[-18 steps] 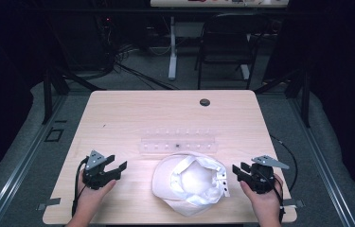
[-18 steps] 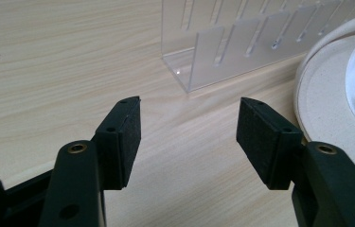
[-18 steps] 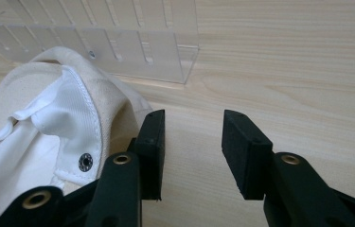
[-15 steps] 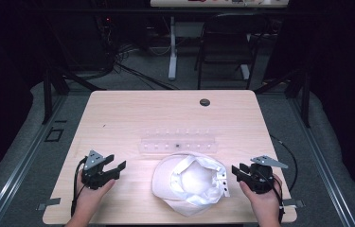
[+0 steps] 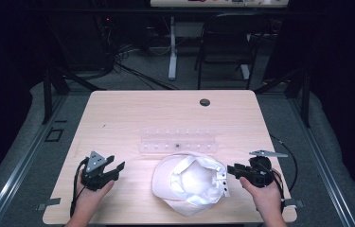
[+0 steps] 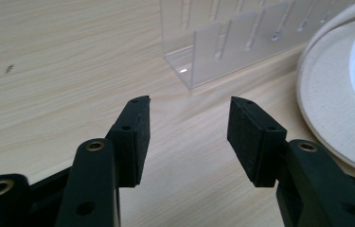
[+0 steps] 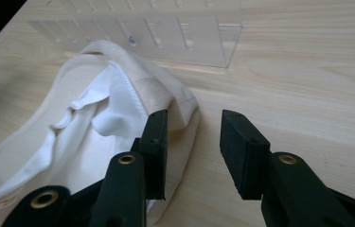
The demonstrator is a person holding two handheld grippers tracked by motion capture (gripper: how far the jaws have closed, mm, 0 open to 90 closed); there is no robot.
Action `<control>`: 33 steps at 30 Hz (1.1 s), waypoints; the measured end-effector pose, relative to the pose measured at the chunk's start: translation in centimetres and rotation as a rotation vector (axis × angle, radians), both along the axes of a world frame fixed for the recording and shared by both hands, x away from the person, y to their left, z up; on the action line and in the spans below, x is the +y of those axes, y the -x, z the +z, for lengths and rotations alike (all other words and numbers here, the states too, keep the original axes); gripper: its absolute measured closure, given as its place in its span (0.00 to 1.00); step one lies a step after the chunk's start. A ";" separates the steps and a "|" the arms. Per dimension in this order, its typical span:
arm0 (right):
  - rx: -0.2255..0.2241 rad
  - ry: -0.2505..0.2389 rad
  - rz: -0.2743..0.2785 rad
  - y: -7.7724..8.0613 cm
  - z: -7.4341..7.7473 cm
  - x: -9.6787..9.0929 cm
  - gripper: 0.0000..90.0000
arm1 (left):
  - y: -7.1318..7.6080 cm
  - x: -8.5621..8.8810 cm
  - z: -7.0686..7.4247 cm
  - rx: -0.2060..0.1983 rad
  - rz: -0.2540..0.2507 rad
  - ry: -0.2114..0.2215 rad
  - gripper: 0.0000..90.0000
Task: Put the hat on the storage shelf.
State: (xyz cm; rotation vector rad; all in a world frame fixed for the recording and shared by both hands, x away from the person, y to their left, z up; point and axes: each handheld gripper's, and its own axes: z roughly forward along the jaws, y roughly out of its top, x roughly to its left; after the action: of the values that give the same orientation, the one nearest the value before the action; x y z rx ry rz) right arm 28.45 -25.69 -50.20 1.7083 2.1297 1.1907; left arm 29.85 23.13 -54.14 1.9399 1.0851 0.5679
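Since the earlier look my right gripper (image 5: 233,170) has slid in to the back edge of the cap (image 5: 189,183), its jaws parted with the cap's rim just at the inner pad and nothing pinched; my left gripper (image 5: 116,167) sits as before, jaws wide over bare wood. The cap, off-white soft cotton with a stiff rounded brim and crumpled white lining, lies upside down at the near middle of the pale wood-grain table (image 5: 132,113). Just behind it stands a clear, slotted acrylic rack (image 5: 177,144).
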 end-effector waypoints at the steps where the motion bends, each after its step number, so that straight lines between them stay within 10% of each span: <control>1: 0.009 -0.014 0.006 -0.1 0.2 -0.1 0.70 | 0.0 -0.1 -0.1 0.009 -0.015 0.010 0.59; 11: 0.051 0.044 0.043 -0.3 2.0 -0.2 0.64 | 0.4 -0.8 0.0 0.013 -0.066 0.014 0.62; 33: 0.262 -0.031 0.049 -0.8 3.0 0.3 0.58 | 0.4 -1.1 -0.3 0.024 -0.058 0.032 0.56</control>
State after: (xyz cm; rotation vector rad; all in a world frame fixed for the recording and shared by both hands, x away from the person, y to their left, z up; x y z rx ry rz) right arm 29.28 -25.39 -47.16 1.9304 2.3232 1.0673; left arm 29.47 22.03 -54.47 1.9479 1.0427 0.4938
